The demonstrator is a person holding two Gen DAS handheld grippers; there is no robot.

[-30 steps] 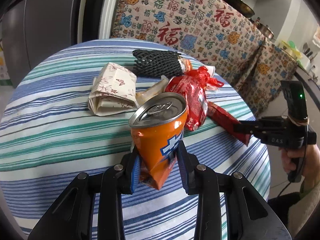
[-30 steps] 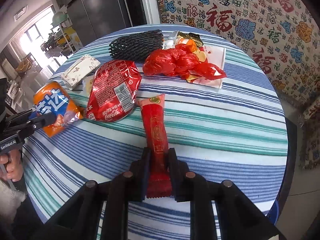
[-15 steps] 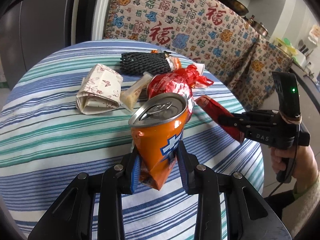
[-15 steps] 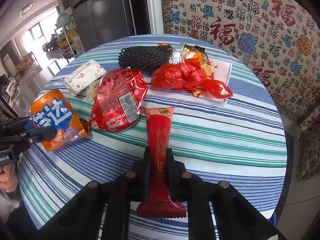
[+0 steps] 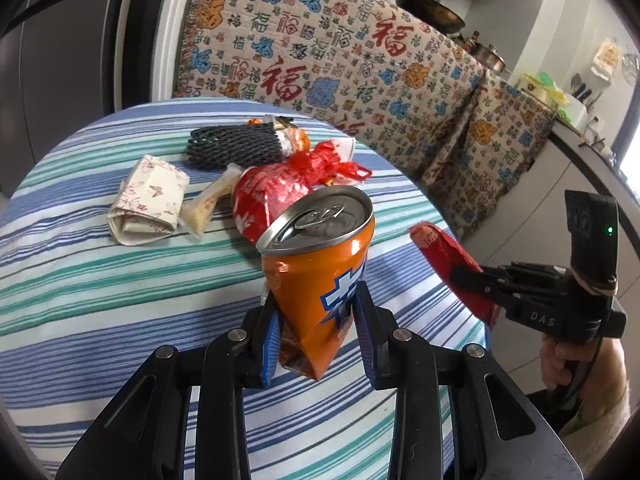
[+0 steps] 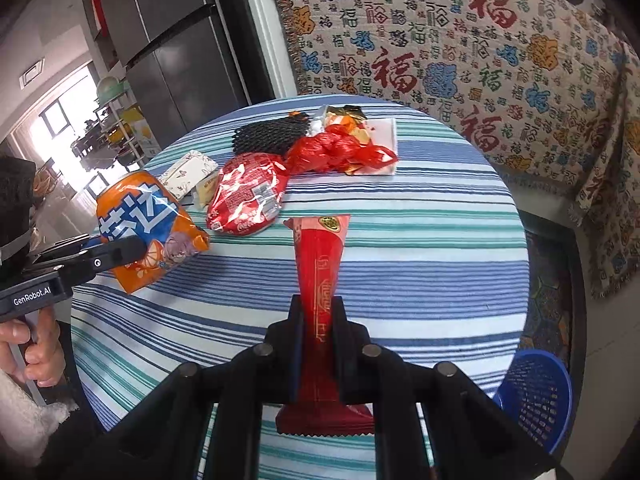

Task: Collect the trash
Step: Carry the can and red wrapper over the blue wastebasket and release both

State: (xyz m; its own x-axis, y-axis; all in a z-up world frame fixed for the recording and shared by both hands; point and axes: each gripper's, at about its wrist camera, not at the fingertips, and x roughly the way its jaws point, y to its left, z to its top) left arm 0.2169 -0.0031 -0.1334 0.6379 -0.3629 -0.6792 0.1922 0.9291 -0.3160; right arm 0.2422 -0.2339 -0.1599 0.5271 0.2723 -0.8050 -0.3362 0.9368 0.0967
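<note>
My left gripper (image 5: 318, 326) clamped on crushed orange can (image 5: 320, 276), raised off striped table (image 5: 100, 280); light, dented, slippery, so I grip the waist. Right gripper (image 6: 318, 332) just closed, pinching red wrapper (image 6: 320, 280) mid-length; limp, crinkly, nearly weightless.

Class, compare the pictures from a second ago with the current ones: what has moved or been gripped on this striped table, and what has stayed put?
The right gripper has just closed its jaws on the long red wrapper and lifted it off the striped tablecloth. The left gripper still clamps the crushed orange can, carried slightly upward. The red Coca-Cola packet, black foam net, red plastic bag and folded paper stayed where they were.
</note>
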